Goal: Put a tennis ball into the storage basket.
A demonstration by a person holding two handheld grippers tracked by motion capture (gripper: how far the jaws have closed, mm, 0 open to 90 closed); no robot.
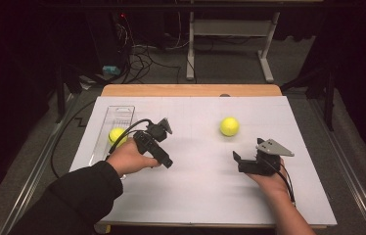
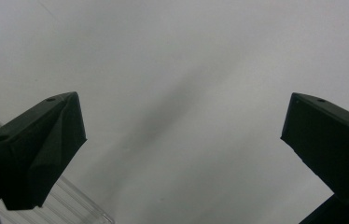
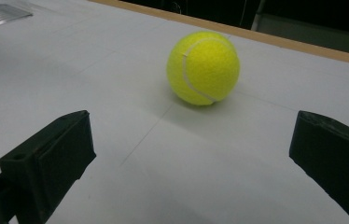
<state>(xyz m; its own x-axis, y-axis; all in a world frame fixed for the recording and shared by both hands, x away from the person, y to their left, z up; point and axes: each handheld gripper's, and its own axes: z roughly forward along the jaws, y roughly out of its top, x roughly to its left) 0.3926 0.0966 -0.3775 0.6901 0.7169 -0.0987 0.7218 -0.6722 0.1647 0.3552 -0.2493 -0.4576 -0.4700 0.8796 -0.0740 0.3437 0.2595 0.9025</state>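
left tongs [image 1: 169,163] open, empty | right tongs [image 1: 236,161] open facing ball [image 1: 229,126] | second ball [image 1: 116,135] in tray [image 1: 122,110]

Yellow-green tennis ball [image 3: 203,67] with a white seam; white table sheet [image 1: 195,186]; black tools.

Ahead of my right hand, a yellow tennis ball [image 1: 229,126] rests loose on the white sheet, right of centre. A second yellow ball [image 1: 116,135] sits inside the clear tray [image 1: 120,111] at left.
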